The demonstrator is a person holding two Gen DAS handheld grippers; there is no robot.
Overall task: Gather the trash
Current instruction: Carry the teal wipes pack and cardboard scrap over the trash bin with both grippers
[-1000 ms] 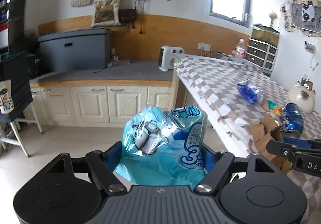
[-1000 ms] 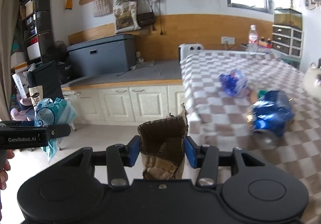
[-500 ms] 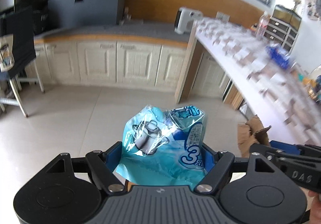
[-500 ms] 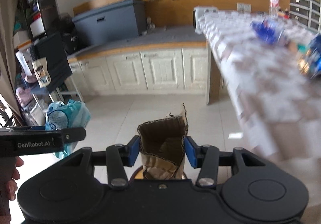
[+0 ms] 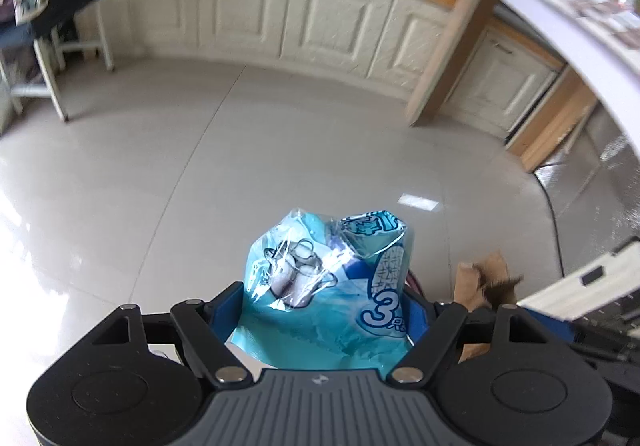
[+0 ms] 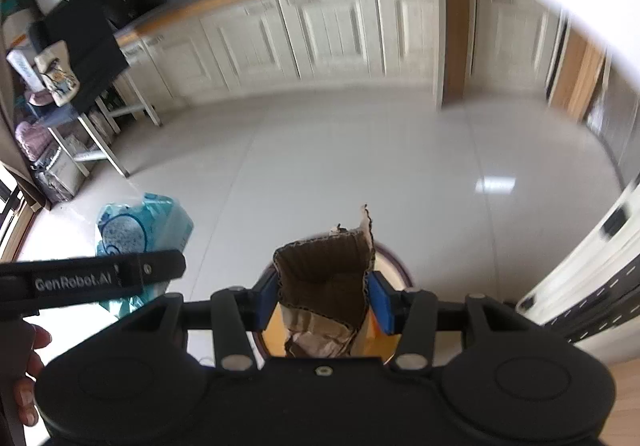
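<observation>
Clamped between the blue pads of the left gripper (image 5: pixel 326 310) is a crinkled light-blue plastic package (image 5: pixel 326 286) printed with a kettle and a large 3. The right gripper (image 6: pixel 324 300) pinches a torn brown cardboard piece (image 6: pixel 324 278), upright, above a round bin rim (image 6: pixel 394 260). Both point down at the glossy tiled floor (image 5: pixel 280 150), with cream cabinets (image 5: pixel 240 10) beyond.

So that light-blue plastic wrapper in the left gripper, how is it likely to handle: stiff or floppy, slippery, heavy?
The blue plastic wrapper looks crumpled and creased, so it is probably floppy and will deform rather than resist the left gripper. Its glossy film catches highlights, so it may be slippery. It looks thin and seemingly empty, so probably very light and apt to flutter when let go.
</observation>
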